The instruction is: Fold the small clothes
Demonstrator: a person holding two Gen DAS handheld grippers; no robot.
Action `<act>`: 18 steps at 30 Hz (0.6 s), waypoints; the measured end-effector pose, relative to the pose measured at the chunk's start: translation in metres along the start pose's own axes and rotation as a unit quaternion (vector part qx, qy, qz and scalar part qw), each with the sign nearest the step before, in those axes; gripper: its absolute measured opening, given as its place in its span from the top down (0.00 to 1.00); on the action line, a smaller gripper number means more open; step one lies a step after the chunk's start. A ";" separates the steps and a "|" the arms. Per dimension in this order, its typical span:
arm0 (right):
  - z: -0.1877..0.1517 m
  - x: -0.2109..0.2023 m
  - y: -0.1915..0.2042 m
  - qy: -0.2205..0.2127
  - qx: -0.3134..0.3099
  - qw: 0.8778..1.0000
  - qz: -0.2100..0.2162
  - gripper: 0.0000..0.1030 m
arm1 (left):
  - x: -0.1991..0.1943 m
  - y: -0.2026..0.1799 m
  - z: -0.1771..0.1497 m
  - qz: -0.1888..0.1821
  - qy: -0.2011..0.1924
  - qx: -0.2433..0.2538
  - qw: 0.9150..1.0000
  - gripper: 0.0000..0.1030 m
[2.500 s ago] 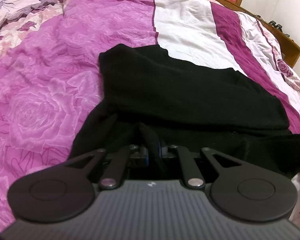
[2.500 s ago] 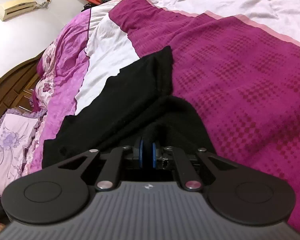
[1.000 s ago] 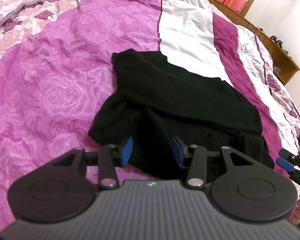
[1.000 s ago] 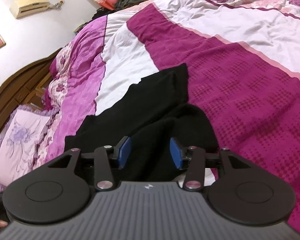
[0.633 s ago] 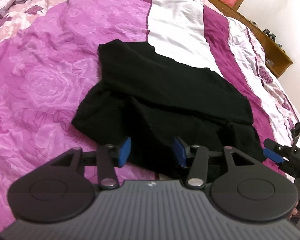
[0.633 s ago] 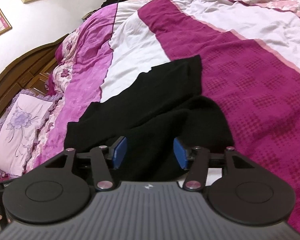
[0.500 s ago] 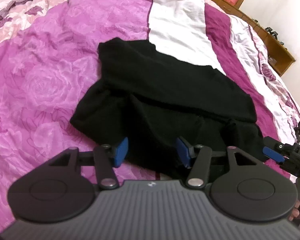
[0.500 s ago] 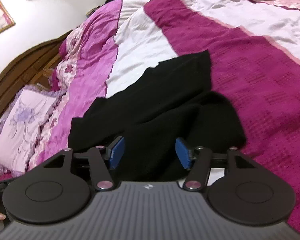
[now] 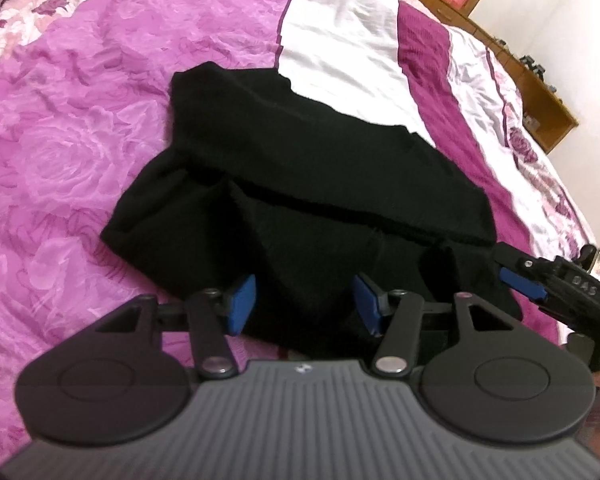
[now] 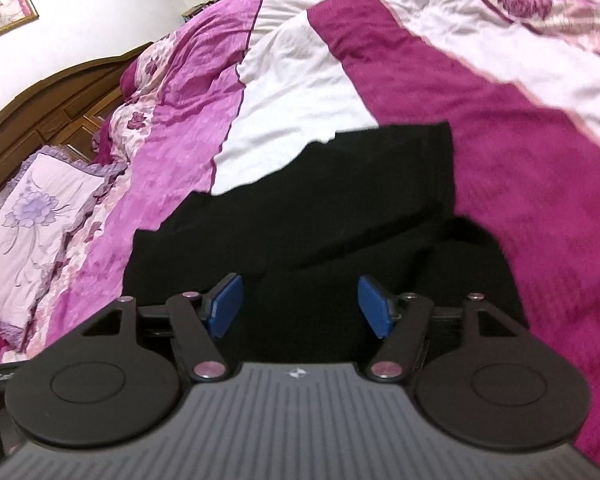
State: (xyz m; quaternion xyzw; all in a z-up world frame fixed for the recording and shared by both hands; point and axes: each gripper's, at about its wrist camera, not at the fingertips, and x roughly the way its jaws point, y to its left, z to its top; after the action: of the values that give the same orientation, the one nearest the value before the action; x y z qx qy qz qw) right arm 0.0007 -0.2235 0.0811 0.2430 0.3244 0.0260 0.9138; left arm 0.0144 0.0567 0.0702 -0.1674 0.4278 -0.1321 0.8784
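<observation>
A black garment (image 9: pixel 308 184) lies partly folded on the bed, its near part doubled over the far part; it also shows in the right wrist view (image 10: pixel 340 216). My left gripper (image 9: pixel 304 304) is open and empty, just above the garment's near edge. My right gripper (image 10: pixel 300 304) is open and empty over the garment's near end. The right gripper's blue-padded tip (image 9: pixel 524 284) shows at the right edge of the left wrist view, beside the garment's right end.
The bedspread has pink floral (image 9: pixel 60 152), white (image 9: pixel 340 40) and magenta (image 10: pixel 520 152) bands. A pillow (image 10: pixel 32 216) and wooden headboard (image 10: pixel 60 96) stand at the left in the right wrist view. A wooden cabinet (image 9: pixel 540 92) runs beyond the bed.
Both grippers were shut on the garment's near edge 2.5 s ago; they have let go, opened wide and drawn back slightly. The garment lies where it was laid.
</observation>
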 end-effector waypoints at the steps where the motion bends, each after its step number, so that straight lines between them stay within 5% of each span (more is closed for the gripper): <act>1: 0.003 0.003 0.000 0.001 -0.006 1.000 -0.004 0.30 | 0.000 0.000 0.001 -0.003 0.000 -0.004 1.000 0.46; 14: -0.010 0.060 0.014 0.060 -0.133 0.989 -0.030 0.29 | 0.037 0.016 0.010 0.019 0.023 -0.043 0.999 0.46; 18: -0.018 0.060 0.013 0.050 -0.139 0.988 -0.050 0.53 | 0.041 0.020 0.009 0.013 0.020 -0.058 0.998 0.46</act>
State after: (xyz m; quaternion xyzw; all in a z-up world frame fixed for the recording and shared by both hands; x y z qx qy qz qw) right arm 0.0383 -0.1924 0.0397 0.0950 0.3750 0.0372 0.9214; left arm 0.0480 0.0607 0.0379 -0.2092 0.4546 -0.0988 0.8601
